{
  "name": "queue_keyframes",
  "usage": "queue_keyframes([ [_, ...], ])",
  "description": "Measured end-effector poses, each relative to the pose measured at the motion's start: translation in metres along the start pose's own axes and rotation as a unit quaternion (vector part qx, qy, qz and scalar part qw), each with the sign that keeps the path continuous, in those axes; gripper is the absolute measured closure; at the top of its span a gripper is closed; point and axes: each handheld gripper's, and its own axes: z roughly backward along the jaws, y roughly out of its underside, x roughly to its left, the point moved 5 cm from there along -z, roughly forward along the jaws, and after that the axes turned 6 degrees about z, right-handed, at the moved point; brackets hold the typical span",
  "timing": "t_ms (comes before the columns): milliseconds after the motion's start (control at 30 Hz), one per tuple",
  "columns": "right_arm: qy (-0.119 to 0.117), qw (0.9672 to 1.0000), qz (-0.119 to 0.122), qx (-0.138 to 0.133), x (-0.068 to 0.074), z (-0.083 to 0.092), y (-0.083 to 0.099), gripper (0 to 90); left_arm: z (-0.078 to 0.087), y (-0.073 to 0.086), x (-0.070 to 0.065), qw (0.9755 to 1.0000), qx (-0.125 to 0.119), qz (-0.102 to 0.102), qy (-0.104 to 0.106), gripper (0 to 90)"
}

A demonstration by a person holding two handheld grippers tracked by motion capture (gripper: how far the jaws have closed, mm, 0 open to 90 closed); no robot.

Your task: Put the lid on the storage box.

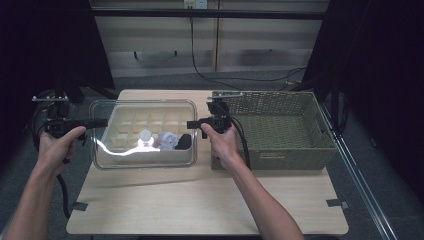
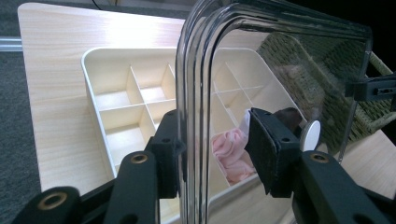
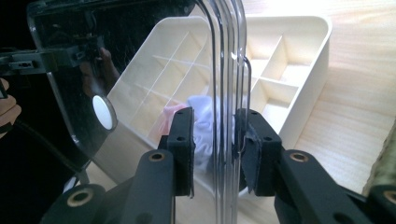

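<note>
From the high view, I hold the clear lid (image 1: 144, 134) over the cream divider tray (image 1: 125, 131) on the table (image 1: 200, 200), left gripper (image 1: 98, 123) at its left rim, right gripper (image 1: 192, 124) at its right, beside the woven basket (image 1: 280, 131). In the left gripper view my jaws straddle the lid's edge; the far pad seems just off it. In the right gripper view both pads pinch the rim. I read no writing anywhere
</note>
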Motion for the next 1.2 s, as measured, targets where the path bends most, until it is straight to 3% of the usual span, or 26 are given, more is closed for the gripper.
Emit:
queue_keyframes([
  [300, 0.002, 0.9999, -0.009, -0.008, -0.004, -0.002, -0.017, 67.7, -0.007, -0.02, 0.0, 0.9999, -0.01, 0.004, -0.008, 56.1],
  [433, 0.002, 0.9999, -0.005, -0.008, -0.006, -0.002, -0.026, 67.7, -0.006, -0.03, -0.001, 0.9998, -0.012, -0.008, -0.012, 56.0],
  [667, 0.007, 0.9999, -0.007, -0.007, -0.01, -0.006, -0.039, 67.7, -0.015, -0.043, 0.003, 0.9996, -0.017, 0.003, -0.024, 54.6],
  [1133, 0.014, 0.9997, -0.016, 0.01, -0.02, -0.022, -0.046, 67.3, -0.028, -0.047, 0.018, 0.9993, -0.01, 0.013, -0.033, 53.2],
  [1200, 0.018, 0.9997, -0.009, 0.013, -0.02, -0.025, -0.045, 67.2, -0.031, -0.046, 0.02, 0.999, -0.015, 0.024, -0.034, 52.5],
])
